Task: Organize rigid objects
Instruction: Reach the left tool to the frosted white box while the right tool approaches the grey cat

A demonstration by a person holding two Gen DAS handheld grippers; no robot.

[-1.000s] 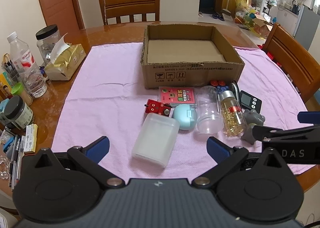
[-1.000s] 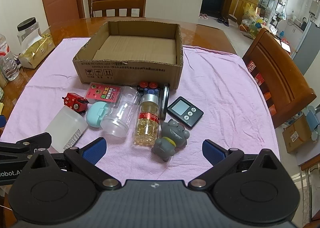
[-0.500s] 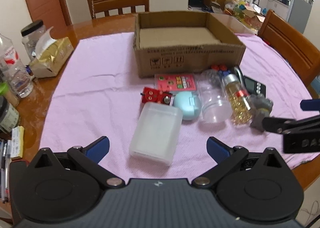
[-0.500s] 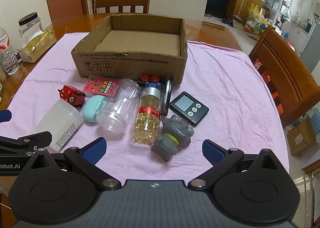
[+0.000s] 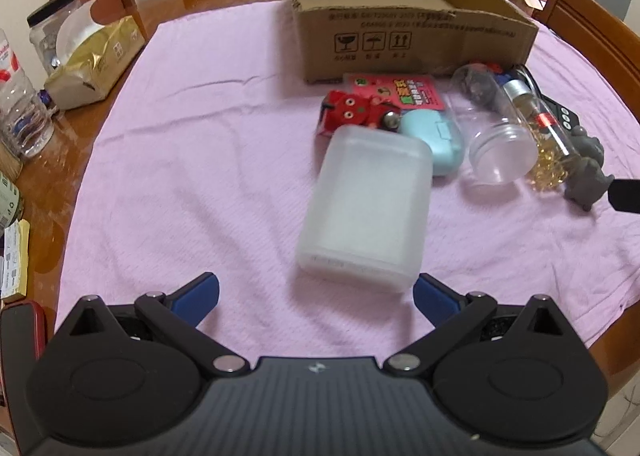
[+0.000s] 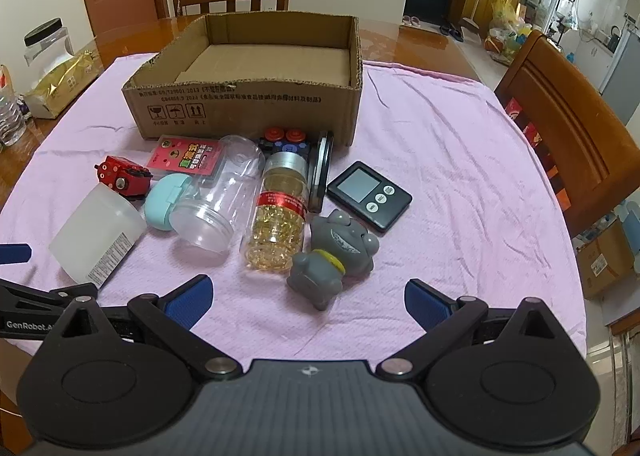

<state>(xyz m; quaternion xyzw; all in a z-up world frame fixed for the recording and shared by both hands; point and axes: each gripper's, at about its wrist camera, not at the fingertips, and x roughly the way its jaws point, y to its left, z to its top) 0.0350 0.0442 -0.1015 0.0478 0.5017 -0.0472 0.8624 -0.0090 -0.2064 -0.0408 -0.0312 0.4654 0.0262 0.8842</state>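
So the cardboard box point(image 6: 248, 112) sits empty toward the far side of the pink cloth point(image 6: 460, 192), and all the loose stuff is bunched along its near wall. Plenty of bare cloth to the right of the black timer point(image 6: 369, 195), and a big open stretch on the left in the left wrist view, out to the tissue pack point(image 5: 96, 60) at the table point(image 5: 48, 192) edge.

Left claw point(image 5: 316, 294) is spread wide, holding nothing, low over the cloth with the frosted plastic container point(image 5: 366, 212) lying just past its tips, roughly centred between them. Can't quite tell if the right pad touches its corner, that view is blurry.

Right claw point(image 6: 308, 298) is also wide open and empty, pointed at the grey shark toy point(image 6: 334, 252), which lies just beyond the tips. Next to it are the capsule bottle point(image 6: 278, 216), clear jar point(image 6: 218, 200), teal case point(image 6: 162, 202) and red toy point(image 6: 120, 178).
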